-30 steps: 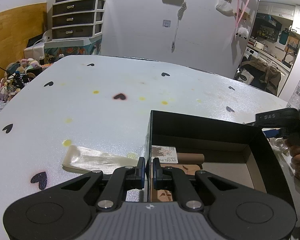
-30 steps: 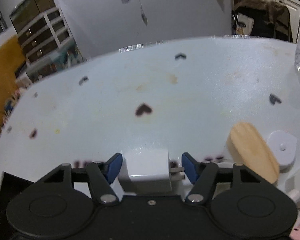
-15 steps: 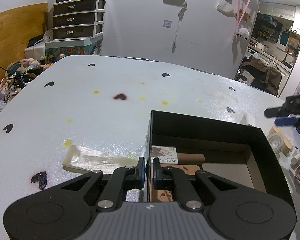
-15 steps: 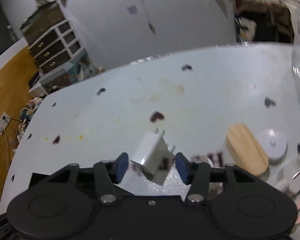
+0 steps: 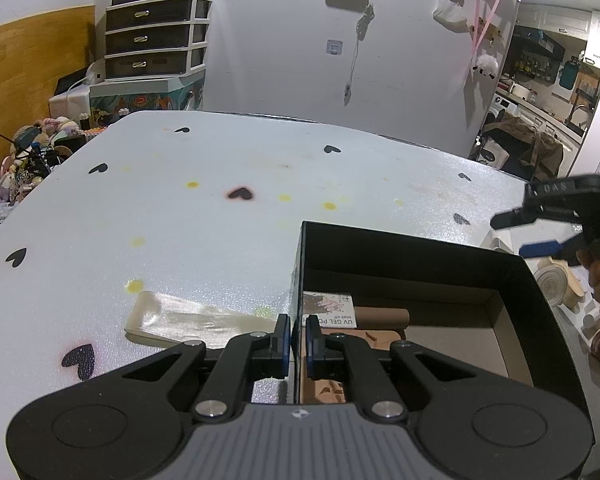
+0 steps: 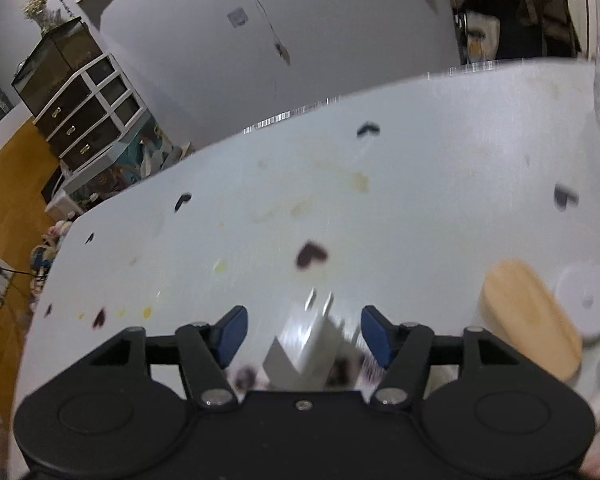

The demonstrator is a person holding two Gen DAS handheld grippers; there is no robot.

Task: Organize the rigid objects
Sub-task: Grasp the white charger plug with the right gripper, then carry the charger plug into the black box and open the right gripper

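Left wrist view: my left gripper (image 5: 298, 338) has its fingers nearly closed, pinching the near-left wall of the open black cardboard box (image 5: 412, 254). I judge this steadies the box for loading. Inside lie a printed UV gel card packet (image 5: 329, 311) and a brown cardboard tube (image 5: 382, 314). A glossy cream plastic strip (image 5: 188, 316) lies on the white heart-patterned tabletop (image 5: 220, 216), just left of the box. The right gripper (image 5: 540, 228) hangs beyond the box's far-right corner.

Right wrist view (blurred): my right gripper (image 6: 302, 330) has its fingers spread wide, holding nothing. The white plug adapter (image 6: 306, 350) sits between them, tilted, prongs pointing away; I cannot tell whether it rests on the tabletop. To the right lie an oval wooden piece (image 6: 530, 320) and a round white disc (image 6: 588, 300), touching or overlapping.
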